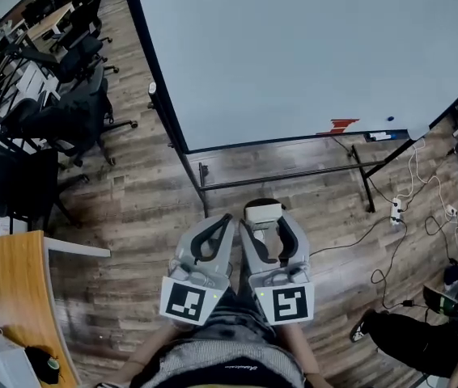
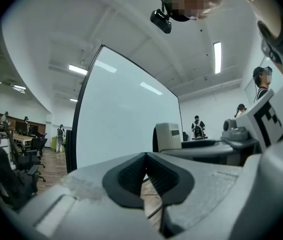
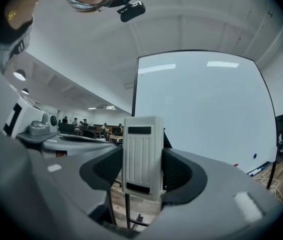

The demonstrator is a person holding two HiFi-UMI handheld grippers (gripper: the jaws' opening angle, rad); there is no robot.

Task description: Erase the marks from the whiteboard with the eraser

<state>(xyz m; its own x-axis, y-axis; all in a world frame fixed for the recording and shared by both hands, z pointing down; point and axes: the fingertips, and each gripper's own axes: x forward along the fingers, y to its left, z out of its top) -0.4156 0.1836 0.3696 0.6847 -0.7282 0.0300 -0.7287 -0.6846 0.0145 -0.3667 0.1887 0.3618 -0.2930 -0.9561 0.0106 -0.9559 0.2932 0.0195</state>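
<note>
Before one whiteboard (image 1: 294, 47), right gripper (image 1: 263, 223) clamps one eraser (image 3: 142, 156); left gripper (image 1: 226, 219) empty.

left gripper (image 2: 145, 156) is seen with jaws pressed together, nothing held between. whiteboard (image 2: 126, 119) is seen ahead, upright, dark-framed. eraser (image 2: 168, 136) is seen upright just right of it. office chairs (image 2: 31, 154) are seen far left.

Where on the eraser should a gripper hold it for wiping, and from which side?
Across its two long edges, from the ribbed side, as the right gripper holds it now. The eraser is a flat oblong block, so the jaws meet parallel edges, and its end stands clear of them.
</note>
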